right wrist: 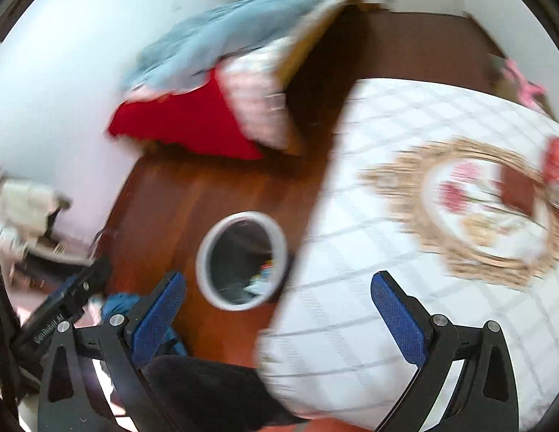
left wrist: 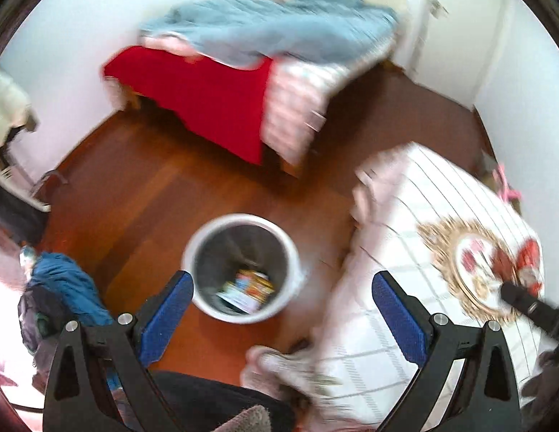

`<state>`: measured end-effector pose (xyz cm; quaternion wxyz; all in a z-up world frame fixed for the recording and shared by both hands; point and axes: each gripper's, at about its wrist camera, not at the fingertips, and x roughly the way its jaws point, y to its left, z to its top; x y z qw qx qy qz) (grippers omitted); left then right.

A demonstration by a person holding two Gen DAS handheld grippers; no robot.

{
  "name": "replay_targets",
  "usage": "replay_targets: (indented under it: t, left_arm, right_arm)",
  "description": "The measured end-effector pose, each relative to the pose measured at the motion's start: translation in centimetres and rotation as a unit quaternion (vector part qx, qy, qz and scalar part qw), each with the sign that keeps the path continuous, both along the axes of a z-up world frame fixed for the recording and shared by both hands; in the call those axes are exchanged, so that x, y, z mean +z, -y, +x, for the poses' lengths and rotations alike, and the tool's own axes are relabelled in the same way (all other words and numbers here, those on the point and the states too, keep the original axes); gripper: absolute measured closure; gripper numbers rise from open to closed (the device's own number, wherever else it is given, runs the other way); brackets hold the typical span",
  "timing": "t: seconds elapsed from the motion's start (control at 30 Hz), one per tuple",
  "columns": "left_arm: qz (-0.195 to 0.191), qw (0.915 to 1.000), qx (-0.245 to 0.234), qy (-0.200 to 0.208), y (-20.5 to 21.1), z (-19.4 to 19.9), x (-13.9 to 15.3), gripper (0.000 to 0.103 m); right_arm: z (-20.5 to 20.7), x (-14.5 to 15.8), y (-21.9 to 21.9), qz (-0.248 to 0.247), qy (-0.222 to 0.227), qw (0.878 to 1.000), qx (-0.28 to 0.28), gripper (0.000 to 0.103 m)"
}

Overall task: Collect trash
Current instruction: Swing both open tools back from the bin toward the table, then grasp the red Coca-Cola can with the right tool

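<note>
Both grippers hang high over the wooden floor with their jaws spread wide and holding nothing; the left gripper sits above a round white bin, where a colourful printed packet lies at the bottom; the right gripper is over the edge of a bed with a white checked quilt, the bin just beside it; a second bed with a red cover stands against the far wall
</note>
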<state>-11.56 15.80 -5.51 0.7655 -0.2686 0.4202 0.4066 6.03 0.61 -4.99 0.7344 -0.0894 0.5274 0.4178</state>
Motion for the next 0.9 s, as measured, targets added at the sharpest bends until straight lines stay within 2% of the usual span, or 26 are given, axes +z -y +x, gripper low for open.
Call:
replay_targets:
  t: [0.1,0.2,0.3,0.47,0.6,0.67,0.73,0.77,0.87,0.9]
  left_arm:
    - [-0.013,0.999,-0.039,-0.02,2.6,5.6,-2.1,0.002]
    - [-0.025,0.9961,-0.074,-0.042,4.7,11.4,-4.3,0.001]
    - [-0.028,0.9923,-0.102,-0.064,6.2,17.4,-6.1,0.001]
    - [-0.03,0.9876,-0.127,-0.088,6.8,22.8,-8.2,0.002]
    - [-0.038,0.9835,-0.154,-0.086,7.7,26.1,-8.6,0.002]
    - [-0.048,0.9813,-0.17,-0.077,8.6,27.6,-8.5,0.002]
    - [-0.071,0.9771,-0.191,-0.062,9.4,29.3,-8.6,0.002]
    - [-0.088,0.974,-0.201,-0.056,9.9,30.4,-8.7,0.003]
    - [-0.117,0.9647,-0.232,-0.042,11.3,32.9,-9.1,0.003]
    - [-0.131,0.9582,-0.251,-0.041,12.1,34.1,-9.6,0.003]
  right_arm:
    - [6.3,-0.3,5.1,-0.028,0.009,0.997,-0.07,0.0]
    - [13.5,-1.1,10.1,-0.059,0.011,0.988,-0.144,0.0]
    - [19.6,-1.8,12.4,-0.08,0.01,0.978,-0.193,0.0]
    - [28.3,-5.0,13.0,-0.119,-0.005,0.966,-0.23,0.0]
    - [32.6,-8.0,12.0,-0.147,-0.015,0.962,-0.23,0.0]
    - [33.8,-8.9,11.8,-0.144,-0.025,0.963,-0.226,0.0]
    - [34.9,-9.8,11.5,-0.147,-0.039,0.964,-0.22,0.006]
    - [35.2,-10.2,11.6,-0.148,-0.046,0.965,-0.214,0.02]
    - [35.5,-10.1,12.5,-0.153,-0.036,0.965,-0.211,0.021]
    - [35.8,-10.0,13.2,-0.157,-0.03,0.963,-0.217,0.021]
